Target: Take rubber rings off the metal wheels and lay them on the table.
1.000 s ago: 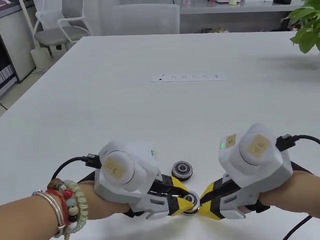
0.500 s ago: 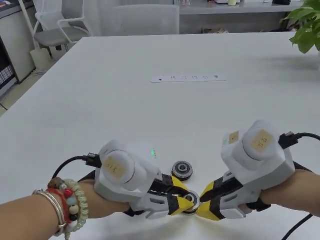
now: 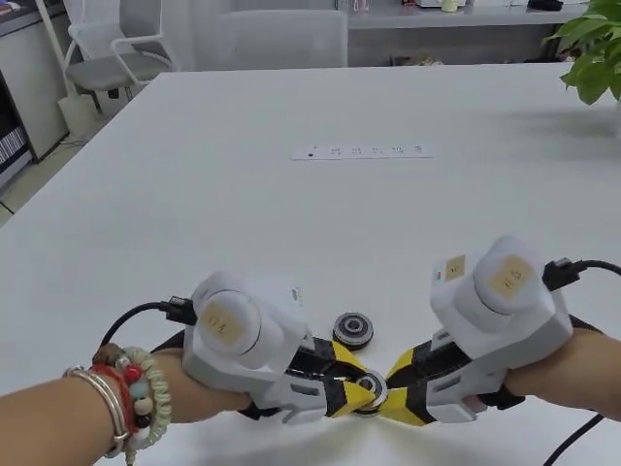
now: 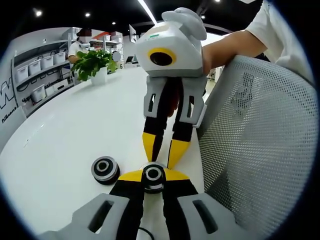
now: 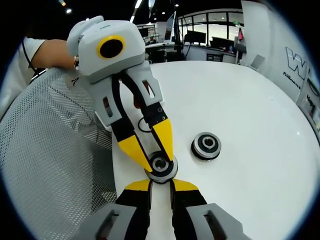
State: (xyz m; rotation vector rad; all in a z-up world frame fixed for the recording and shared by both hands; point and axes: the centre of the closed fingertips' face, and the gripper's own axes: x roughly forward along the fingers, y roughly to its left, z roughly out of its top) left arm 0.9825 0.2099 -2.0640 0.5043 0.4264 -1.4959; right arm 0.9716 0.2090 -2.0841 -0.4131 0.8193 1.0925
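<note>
Head view: left gripper [image 3: 351, 393] and right gripper [image 3: 398, 395] meet tip to tip at a wheel [image 3: 370, 390] near the table's [image 3: 291, 214] near edge. A second wheel [image 3: 353, 330] lies just beyond.
Left gripper view: own jaws clamped on the wheel.
Right gripper view: own jaws nearly together at its rim; can't tell if they grip.

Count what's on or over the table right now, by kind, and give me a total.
Metal wheels: 2, one between the gripper tips, one lying free
Grippers: 2, left gripper and right gripper
Power strip: 1
Potted plant: 1
Total: 6
</note>
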